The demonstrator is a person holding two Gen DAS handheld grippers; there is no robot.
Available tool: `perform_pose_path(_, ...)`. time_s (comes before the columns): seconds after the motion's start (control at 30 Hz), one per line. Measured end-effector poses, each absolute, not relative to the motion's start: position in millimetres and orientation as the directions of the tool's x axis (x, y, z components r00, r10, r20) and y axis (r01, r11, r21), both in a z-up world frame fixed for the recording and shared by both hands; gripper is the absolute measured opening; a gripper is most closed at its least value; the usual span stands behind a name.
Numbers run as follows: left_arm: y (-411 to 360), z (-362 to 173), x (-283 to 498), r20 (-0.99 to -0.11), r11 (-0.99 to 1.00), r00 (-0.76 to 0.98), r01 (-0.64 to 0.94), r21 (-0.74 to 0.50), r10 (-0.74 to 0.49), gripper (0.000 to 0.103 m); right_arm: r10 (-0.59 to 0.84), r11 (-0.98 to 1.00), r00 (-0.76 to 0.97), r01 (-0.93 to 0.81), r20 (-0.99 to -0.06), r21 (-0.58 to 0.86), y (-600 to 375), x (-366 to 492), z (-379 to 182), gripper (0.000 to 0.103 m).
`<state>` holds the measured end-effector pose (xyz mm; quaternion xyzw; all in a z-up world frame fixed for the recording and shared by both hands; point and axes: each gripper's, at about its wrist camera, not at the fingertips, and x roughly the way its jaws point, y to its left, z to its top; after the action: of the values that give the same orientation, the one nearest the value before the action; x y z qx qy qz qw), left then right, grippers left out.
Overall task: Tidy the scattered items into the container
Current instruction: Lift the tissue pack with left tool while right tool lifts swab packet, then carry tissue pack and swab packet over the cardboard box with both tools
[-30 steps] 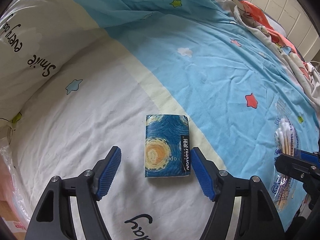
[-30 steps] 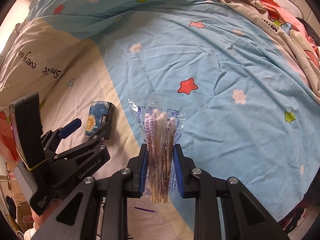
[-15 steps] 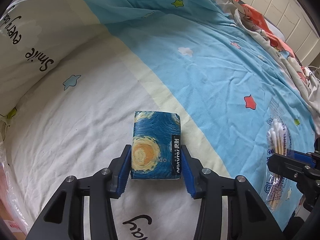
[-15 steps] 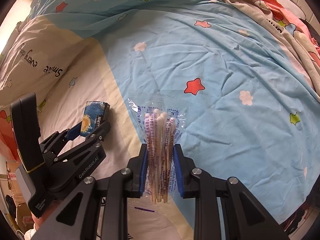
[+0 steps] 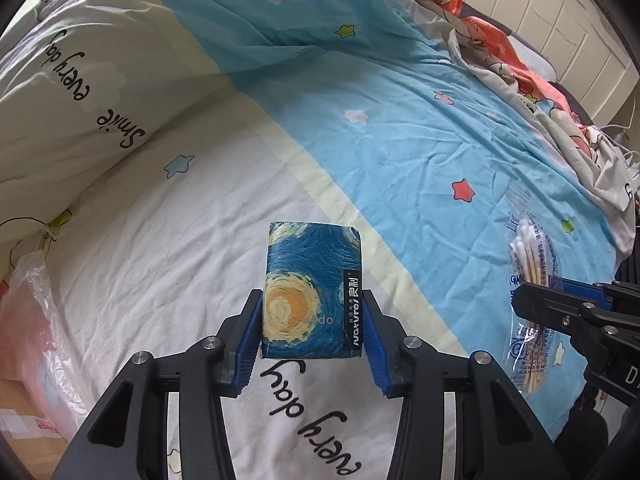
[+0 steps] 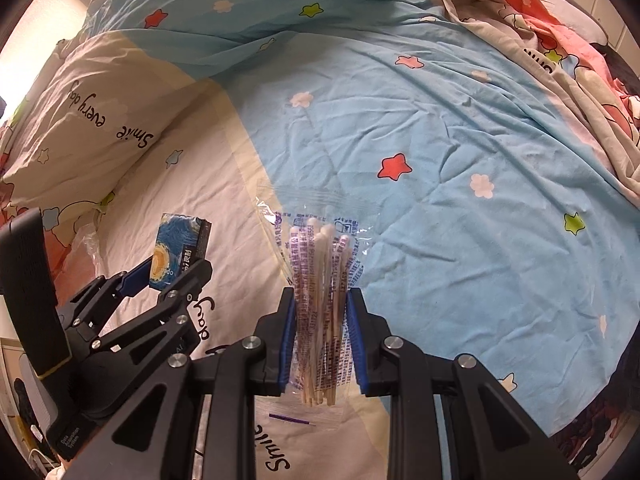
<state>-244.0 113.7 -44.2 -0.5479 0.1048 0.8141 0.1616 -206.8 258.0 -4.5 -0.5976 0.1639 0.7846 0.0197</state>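
Note:
My left gripper point(image 5: 312, 328) is shut on a tissue pack point(image 5: 314, 288) with a blue and yellow swirl print, held above the white part of the bedsheet point(image 5: 160, 240). The pack also shows in the right wrist view point(image 6: 180, 252), between the left gripper's blue pads point(image 6: 176, 270). My right gripper point(image 6: 322, 336) is shut on a clear bag of cotton swabs point(image 6: 322, 276), held upright above the bed. The bag also shows at the right of the left wrist view point(image 5: 532, 264). No container is plainly in view.
A pillow point(image 5: 80, 80) printed "Smile every day" lies at the left. A crumpled orange and white blanket point(image 5: 540, 80) lies along the far right. A clear plastic bag point(image 5: 28, 320) and a cardboard box point(image 5: 24, 440) sit at the bed's left edge.
My left gripper closed on the tissue pack and lifted it off the sheet. My right gripper kept hold of the swab bag and rose slightly.

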Motion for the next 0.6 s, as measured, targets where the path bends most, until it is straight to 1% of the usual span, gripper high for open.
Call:
perform_pose_path(0.23,102,-18,-212,-0.928,-0.931,-0.349,-0.366,0.008,0.129,0.047,-0.171,-0.961,-0.285,-0.164,-0.943,0.223,236,-182,14,0.023)
perform_pose_path(0.6,56,37,-162,-0.913,-0.955,-0.397,-0.294,0.033,0.09,0.047,-0.178,-0.977,-0.307,-0.061,-0.935,0.206,193,-142,57,0.023)
